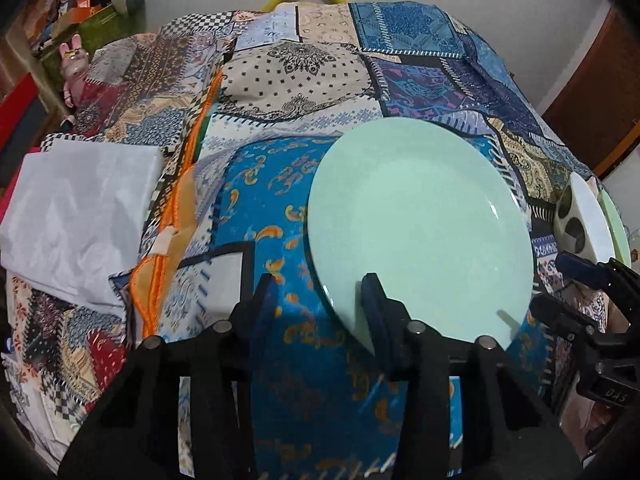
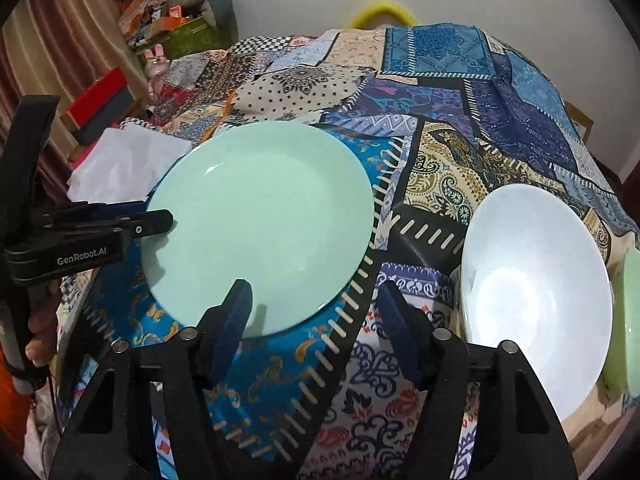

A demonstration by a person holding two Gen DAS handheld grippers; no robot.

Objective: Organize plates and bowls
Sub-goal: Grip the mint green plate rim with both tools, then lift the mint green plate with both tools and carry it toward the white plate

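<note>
glossy green plate (image 1: 420, 224), patterned cloth cover (image 1: 280, 92)

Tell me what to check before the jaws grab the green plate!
1. Plate flat on the cloth: ok.
2. Nothing lying on the plate: ok.
3. Left gripper jaws either side of the plate's rim: ok.
4. Left jaws pressing the rim: not ok, a gap shows.
5. Right gripper jaws open either side of the near rim: ok.
6. A finger under the rim: cannot tell.
7. Bowl apart from the plate: ok.
</note>
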